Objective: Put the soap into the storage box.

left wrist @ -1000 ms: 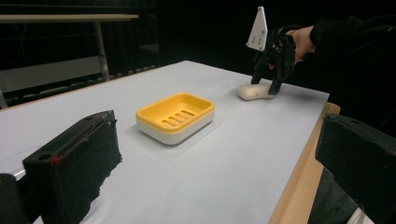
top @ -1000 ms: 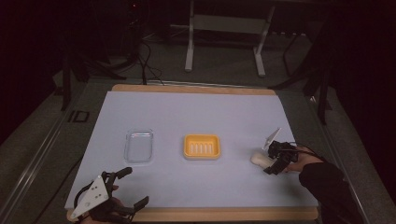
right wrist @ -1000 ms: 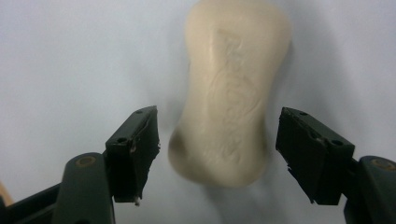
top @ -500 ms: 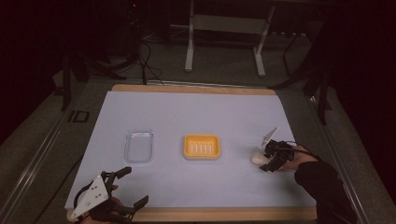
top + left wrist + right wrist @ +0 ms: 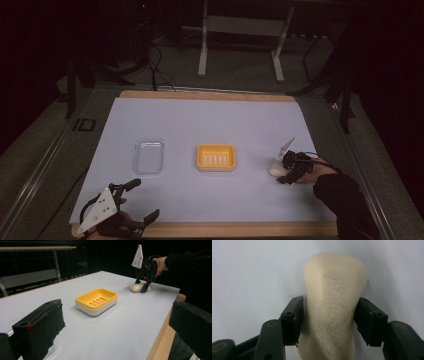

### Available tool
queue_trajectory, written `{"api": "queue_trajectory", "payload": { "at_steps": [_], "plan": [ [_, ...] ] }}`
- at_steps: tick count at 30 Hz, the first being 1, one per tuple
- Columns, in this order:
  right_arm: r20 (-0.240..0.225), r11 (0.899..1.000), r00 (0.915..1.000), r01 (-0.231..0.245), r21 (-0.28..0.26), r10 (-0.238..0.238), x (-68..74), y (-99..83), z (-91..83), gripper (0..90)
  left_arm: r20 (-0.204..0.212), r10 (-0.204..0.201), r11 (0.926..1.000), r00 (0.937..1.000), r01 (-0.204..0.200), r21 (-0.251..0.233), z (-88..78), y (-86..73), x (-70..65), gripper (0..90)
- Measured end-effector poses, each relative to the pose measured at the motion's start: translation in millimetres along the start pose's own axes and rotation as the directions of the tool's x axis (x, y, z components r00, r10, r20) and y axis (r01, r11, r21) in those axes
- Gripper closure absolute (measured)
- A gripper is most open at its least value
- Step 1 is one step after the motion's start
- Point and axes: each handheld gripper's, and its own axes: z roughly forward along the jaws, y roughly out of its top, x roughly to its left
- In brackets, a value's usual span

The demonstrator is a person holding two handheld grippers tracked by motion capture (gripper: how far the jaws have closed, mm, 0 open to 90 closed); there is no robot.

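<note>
My right gripper [image 5: 286, 172] has just been closing its jaws onto the soap bar [image 5: 334, 305], right of the yellow soap dish [image 5: 216, 157]; my left gripper [image 5: 134, 200] hangs released.

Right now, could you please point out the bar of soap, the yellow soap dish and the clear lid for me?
bar of soap [image 5: 334, 297]: right gripper view, its embossed top face.
yellow soap dish [image 5: 216, 148]: high view, its far rim.
clear lid [image 5: 149, 156]: high view, its flat middle.
</note>
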Motion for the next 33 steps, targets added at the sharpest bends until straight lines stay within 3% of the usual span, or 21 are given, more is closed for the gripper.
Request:
{"api": "queue_trajectory", "payload": {
  "at_steps": [5, 12, 16, 24, 28, 33],
  "plan": [
    [0.001, 1.000, 1.0000, 0.002, 0.013, -0.002, 2.0, 2.3, -0.6, 49.0, -0.002, 0.000, 1.0000, 1.0000, 0.000, 0.005, 0.6, -0.2, 0.3, 0.1],
    [-0.023, 0.999, 0.9994, -0.026, 0.024, 0.026, -1.1, 4.5, -1.4, 49.6, -0.003, -0.002, 1.0000, 1.0000, 0.002, 0.003, 1.0, -0.4, 0.6, 0.1],
    [-0.018, 1.000, 0.9998, -0.010, 0.024, 0.011, -1.5, 3.7, -3.7, 49.7, -0.002, -0.002, 1.0000, 1.0000, 0.002, 0.004, 1.1, -0.5, 0.7, 0.1],
    [-0.035, 0.999, 0.9989, -0.029, 0.015, 0.030, -3.3, 3.0, -13.3, 49.7, -0.002, -0.002, 1.0000, 1.0000, 0.002, 0.003, 0.5, -0.5, 0.6, 0.1],
    [-0.042, 1.000, 0.9991, -0.004, 0.002, 0.004, -2.5, 2.9, -19.6, 49.6, 0.000, -0.004, 1.0000, 1.0000, 0.004, 0.002, 0.0, -0.3, 0.7, 0.1],
    [-0.036, 0.998, 0.9975, 0.060, -0.004, -0.061, 1.8, 6.1, -30.0, 49.6, 0.002, -0.009, 0.9999, 1.0000, 0.009, -0.011, 0.4, -0.3, 1.4, 0.1]
  ]
}}
